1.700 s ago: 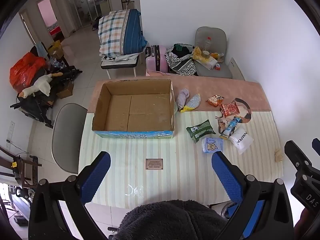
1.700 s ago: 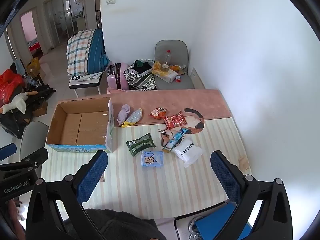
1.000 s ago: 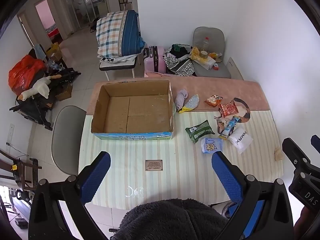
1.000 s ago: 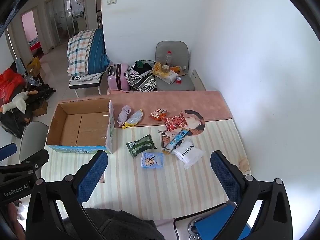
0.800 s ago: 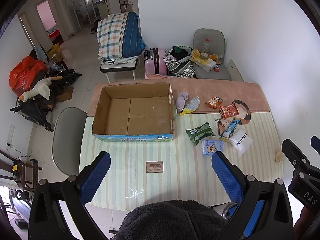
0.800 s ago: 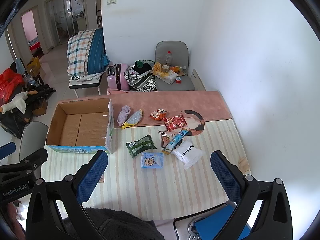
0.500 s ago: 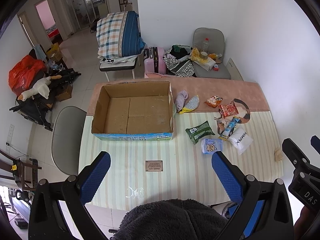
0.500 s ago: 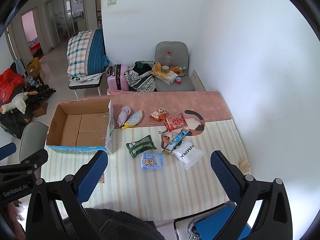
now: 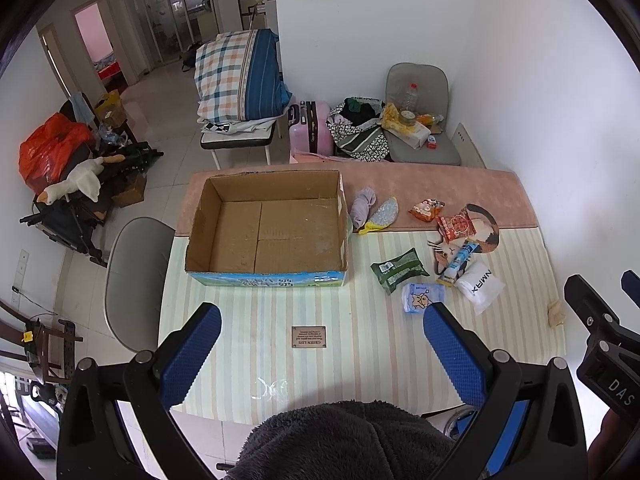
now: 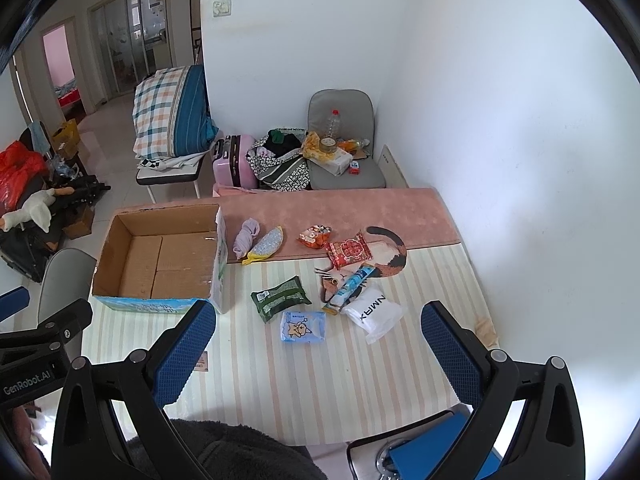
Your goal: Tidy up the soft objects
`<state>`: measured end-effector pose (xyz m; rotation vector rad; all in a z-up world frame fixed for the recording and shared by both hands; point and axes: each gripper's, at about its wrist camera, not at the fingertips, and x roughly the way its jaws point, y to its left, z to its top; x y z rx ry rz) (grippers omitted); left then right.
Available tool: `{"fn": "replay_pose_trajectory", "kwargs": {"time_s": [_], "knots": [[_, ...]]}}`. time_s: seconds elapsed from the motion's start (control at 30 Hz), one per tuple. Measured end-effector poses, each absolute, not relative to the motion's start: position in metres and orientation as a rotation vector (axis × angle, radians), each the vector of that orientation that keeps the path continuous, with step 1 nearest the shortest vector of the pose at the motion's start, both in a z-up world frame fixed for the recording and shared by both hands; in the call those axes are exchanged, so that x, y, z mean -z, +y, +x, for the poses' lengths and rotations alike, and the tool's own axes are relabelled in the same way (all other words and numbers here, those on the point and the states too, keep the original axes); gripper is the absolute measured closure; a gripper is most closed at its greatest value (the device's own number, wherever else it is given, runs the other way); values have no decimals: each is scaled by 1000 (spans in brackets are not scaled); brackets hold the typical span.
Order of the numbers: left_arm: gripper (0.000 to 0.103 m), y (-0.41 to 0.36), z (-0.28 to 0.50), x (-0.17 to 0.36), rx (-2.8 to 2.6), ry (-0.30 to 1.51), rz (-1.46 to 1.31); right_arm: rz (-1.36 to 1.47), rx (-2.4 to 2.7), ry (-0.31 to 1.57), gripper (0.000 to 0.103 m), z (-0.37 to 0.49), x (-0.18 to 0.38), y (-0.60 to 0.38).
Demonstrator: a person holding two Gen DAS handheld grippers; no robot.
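An empty cardboard box (image 9: 276, 232) (image 10: 160, 260) stands on the striped table (image 9: 360, 352). To its right lie soft packs: a lilac rolled sock (image 9: 362, 206), a yellow-edged pouch (image 9: 382, 216), a green pack (image 9: 398, 270) (image 10: 280, 298), a blue tissue pack (image 9: 420, 298) (image 10: 302, 326), a white NMRX pack (image 9: 480, 284) (image 10: 374, 312), a red snack pack (image 9: 454, 226) and an orange one (image 9: 426, 208). My left gripper (image 9: 320, 354) and right gripper (image 10: 316, 354) are both open and empty, high above the table's near edge.
A blue tube (image 9: 458, 260) lies on a cat-shaped mat (image 9: 486, 228). A pink cloth (image 9: 460, 188) covers the table's far strip. A grey chair (image 9: 136, 280) stands left of the table. A white wall (image 10: 520, 160) is close on the right.
Both views have shifted only slightly; the grippers hover in nearly the same place. Nothing on the table has moved.
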<state>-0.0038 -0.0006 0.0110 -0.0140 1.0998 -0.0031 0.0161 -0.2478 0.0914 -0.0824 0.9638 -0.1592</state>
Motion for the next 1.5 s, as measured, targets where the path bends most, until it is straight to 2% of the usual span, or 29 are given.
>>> {"fn": "replay_pose_trajectory", "kwargs": {"time_s": [1.23, 1.5], "knots": [[0, -13, 12, -21, 18, 1095, -6, -76, 150, 951, 0, 18, -97, -251], [0, -43, 50, 12, 83, 1087, 76, -3, 170, 992, 0, 44, -78, -289]]}}
